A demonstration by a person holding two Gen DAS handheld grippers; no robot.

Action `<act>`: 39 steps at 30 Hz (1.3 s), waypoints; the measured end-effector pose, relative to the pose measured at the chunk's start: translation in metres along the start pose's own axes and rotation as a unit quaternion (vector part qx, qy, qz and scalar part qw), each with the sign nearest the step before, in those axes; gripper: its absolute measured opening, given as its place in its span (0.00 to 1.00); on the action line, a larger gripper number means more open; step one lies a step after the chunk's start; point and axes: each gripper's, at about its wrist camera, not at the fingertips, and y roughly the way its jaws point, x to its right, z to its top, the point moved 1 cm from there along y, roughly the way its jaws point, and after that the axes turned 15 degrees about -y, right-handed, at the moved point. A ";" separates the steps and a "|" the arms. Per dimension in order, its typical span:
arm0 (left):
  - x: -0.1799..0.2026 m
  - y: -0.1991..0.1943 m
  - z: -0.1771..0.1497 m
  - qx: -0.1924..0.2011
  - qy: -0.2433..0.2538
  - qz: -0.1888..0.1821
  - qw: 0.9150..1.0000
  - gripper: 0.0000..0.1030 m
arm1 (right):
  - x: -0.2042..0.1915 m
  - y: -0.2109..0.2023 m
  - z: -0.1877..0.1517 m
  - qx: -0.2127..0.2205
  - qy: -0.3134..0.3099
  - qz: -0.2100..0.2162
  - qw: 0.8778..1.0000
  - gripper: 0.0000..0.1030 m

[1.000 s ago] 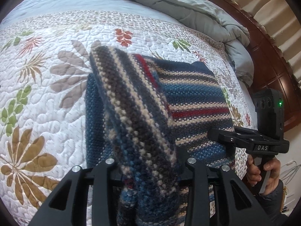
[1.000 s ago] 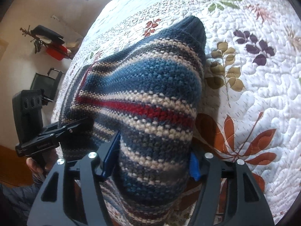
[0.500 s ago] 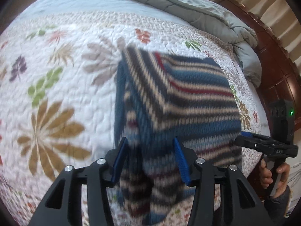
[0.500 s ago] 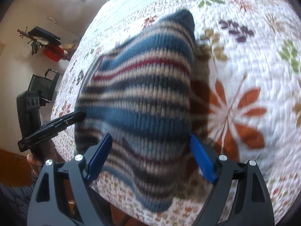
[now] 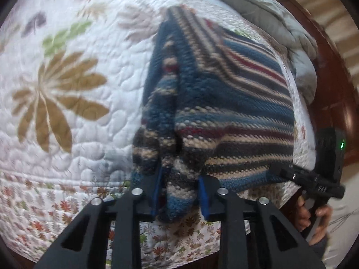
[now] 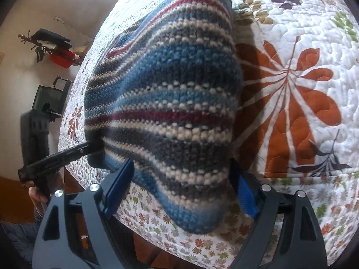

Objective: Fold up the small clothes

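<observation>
Your left gripper (image 5: 179, 190) has just been closing and pinches a bunched corner of the knit (image 5: 224, 103) at lower centre. Your right gripper (image 6: 179, 190) stands wide, knit edge between its jaws, pads apparently not pressing. The knit lies doubled on the quilt (image 5: 67, 134) near its edge. Judged: one fold laid, more and smoothing left.

A floral quilt (image 5: 67, 116) spreads beyond and beneath the fingers, a grey comforter (image 5: 264, 15) bunched at its far end against a dark wooden headboard (image 5: 332, 94).
</observation>
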 end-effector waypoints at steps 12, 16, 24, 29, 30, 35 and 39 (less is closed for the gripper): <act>0.000 -0.024 0.013 -0.014 0.004 -0.016 1.000 0.40 | 0.011 -0.017 0.004 0.010 -0.003 -0.032 0.999 0.77; 0.014 -0.055 0.049 0.037 0.018 -0.017 0.999 0.51 | 0.019 -0.044 0.028 0.040 -0.009 -0.045 0.998 0.78; 0.062 -0.012 0.164 0.006 0.023 -0.029 0.999 0.51 | 0.050 -0.046 0.119 0.061 -0.004 -0.021 0.998 0.82; 0.071 0.016 0.184 -0.042 0.012 -0.047 0.998 0.51 | 0.080 -0.021 0.164 0.031 0.007 -0.021 0.999 0.83; 0.070 0.019 0.187 -0.043 0.009 -0.039 0.998 0.51 | 0.085 -0.012 0.172 0.022 0.010 -0.015 1.000 0.83; 0.056 0.030 0.195 -0.047 -0.026 -0.033 0.998 0.51 | 0.096 0.004 0.187 0.012 0.021 0.005 1.000 0.78; 0.055 0.032 0.193 -0.063 -0.024 -0.075 0.995 0.54 | 0.088 0.004 0.194 0.014 0.008 0.012 1.000 0.65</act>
